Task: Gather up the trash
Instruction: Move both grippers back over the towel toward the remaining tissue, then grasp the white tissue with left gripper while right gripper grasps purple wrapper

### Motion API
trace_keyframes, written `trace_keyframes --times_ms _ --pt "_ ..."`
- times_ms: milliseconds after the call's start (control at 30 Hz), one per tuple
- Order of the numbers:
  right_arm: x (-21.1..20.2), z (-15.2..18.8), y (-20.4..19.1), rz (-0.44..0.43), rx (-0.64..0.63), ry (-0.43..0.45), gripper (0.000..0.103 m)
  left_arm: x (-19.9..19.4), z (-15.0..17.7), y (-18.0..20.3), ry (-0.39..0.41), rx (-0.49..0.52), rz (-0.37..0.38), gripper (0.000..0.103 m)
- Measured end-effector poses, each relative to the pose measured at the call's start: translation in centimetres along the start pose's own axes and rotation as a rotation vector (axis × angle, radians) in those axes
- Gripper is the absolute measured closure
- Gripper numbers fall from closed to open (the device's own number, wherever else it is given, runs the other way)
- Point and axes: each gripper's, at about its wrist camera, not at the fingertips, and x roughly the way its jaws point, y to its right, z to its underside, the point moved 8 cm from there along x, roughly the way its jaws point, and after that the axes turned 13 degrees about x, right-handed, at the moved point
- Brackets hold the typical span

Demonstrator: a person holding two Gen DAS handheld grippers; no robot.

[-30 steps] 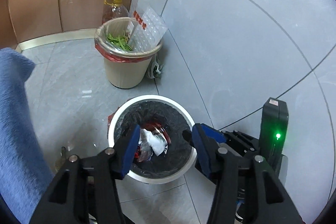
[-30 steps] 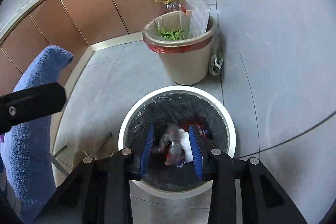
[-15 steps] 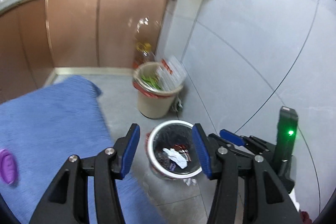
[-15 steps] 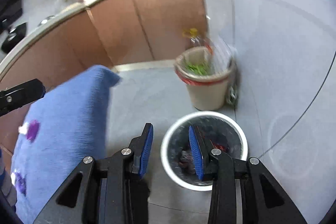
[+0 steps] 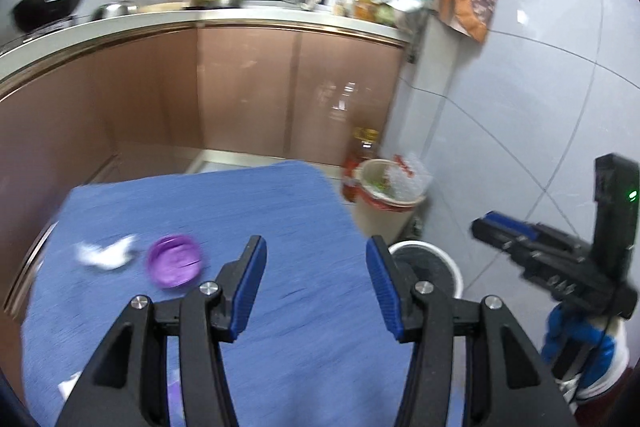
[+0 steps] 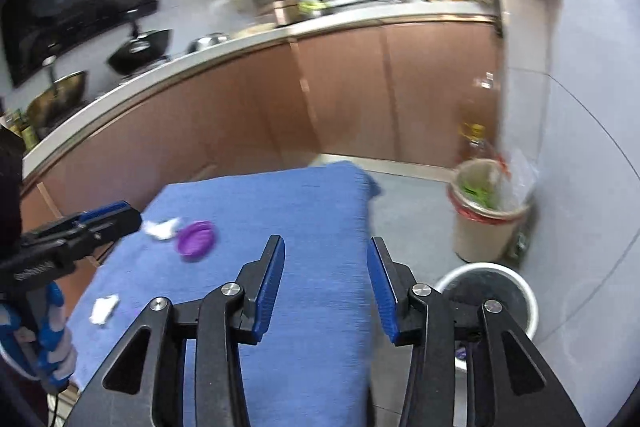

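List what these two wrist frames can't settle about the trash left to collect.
- White bin, right wrist: the gripper's right finger covers part of it; its contents are dark.
- White bin, left wrist: only a rim arc shows past the blue cloth.
- White scrap and purple lid, left wrist: motion blur hides what they are exactly.
- Near white scrap, right wrist: small, blurred.
- Cloth's near end: hidden under both grippers' fingers.

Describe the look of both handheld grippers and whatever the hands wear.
Each gripper, left and right, has black angular arms with silver pivot bolts and two flat fingers faced with ribbed blue pads. The right one carries an upright black box showing a green light. Both hands wear blue-and-white gloves. A thin black cable hangs below the left hand.
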Motion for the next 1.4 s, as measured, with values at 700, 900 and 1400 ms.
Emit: trace_keyframes --times_ms 700,900,1400 --pt "6.1 13.4 -18.2 -0.223 -0.204 -0.256 0.049 -8.9 20.2 -21.1 -0.169 -0.304 -0.271 0.043" --pt "10.0 18.3 -20.3 -0.224 -0.253 -0.373 0.049 -5.1 24.7 -21.8 -0.245 -0.371 -0.233 0.043" --pt "15.4 22.0 -20.5 -0.208 -0.278 -0.491 0.054 -2.0 25.7 -20.5 -0.24 -0.305 -0.193 0.077"
